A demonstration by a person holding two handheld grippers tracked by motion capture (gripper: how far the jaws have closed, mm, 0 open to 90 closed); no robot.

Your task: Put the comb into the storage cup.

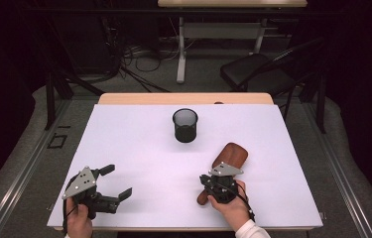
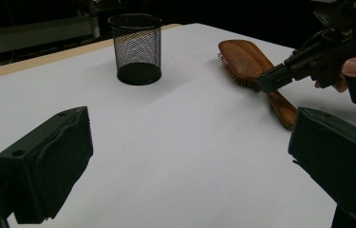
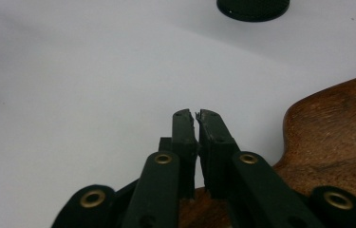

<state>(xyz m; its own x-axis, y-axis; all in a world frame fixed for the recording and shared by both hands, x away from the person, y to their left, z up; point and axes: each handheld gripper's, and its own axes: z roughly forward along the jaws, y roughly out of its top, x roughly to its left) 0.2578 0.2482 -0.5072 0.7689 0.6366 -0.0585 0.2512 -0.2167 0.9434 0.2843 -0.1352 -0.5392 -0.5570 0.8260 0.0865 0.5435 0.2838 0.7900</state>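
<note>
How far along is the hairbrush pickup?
Done: right gripper has reached the wooden hairbrush, jaws shut at its handle. In hand: whether they actually pinch the handle can't be told; the brush lies flat on the table. Left: lifting it; mesh cup stands empty; left gripper open.

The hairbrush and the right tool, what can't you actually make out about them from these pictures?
- Whether the right tool actually pinches the hairbrush handle: in the right gripper view the shut jaws sit over the wood, and the contact point is hidden beneath them.
- The handle's middle, high view: covered by the tool and the hand.
- The bristles, left gripper view: visible only along one edge; the brush lies bristles down.
- Inside the mesh cup: too dark and small in the high view.
</note>
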